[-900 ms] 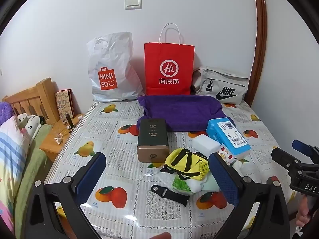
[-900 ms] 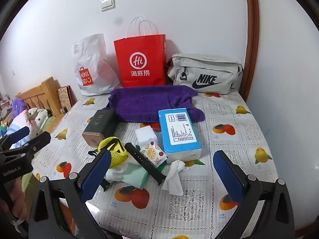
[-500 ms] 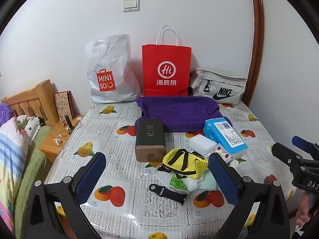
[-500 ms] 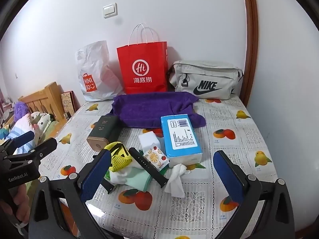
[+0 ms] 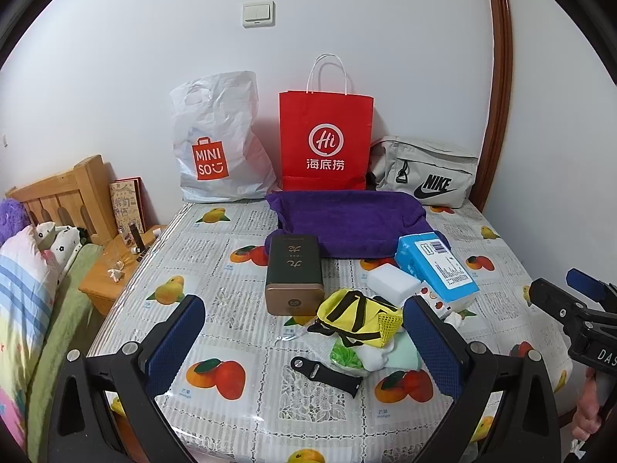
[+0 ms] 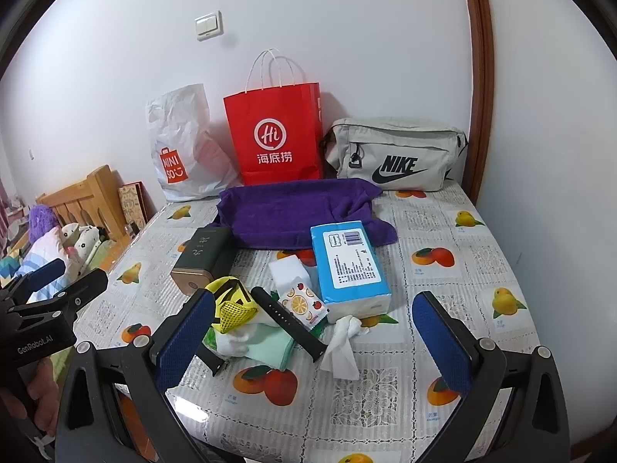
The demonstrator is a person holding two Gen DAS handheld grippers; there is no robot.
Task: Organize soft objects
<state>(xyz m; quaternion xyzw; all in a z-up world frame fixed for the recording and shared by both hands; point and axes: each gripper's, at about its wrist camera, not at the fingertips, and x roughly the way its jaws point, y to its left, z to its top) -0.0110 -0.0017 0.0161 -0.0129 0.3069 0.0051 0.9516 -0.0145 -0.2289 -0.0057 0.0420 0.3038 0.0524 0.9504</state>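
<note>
Soft clutter heaped mid-table, both grippers wide open and empty.

The blue tissue pack (image 6: 349, 268) lies at frame centre, long axis running toward the purple towel (image 6: 299, 212) above; left gripper (image 5: 304, 351) and right gripper (image 6: 314, 341) hover low in frame.

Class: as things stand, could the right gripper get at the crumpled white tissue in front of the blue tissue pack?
Probably yes. The right gripper is open and empty, and the crumpled white tissue lies at the pile's near edge, uncovered, with bare tablecloth beside it.
</note>
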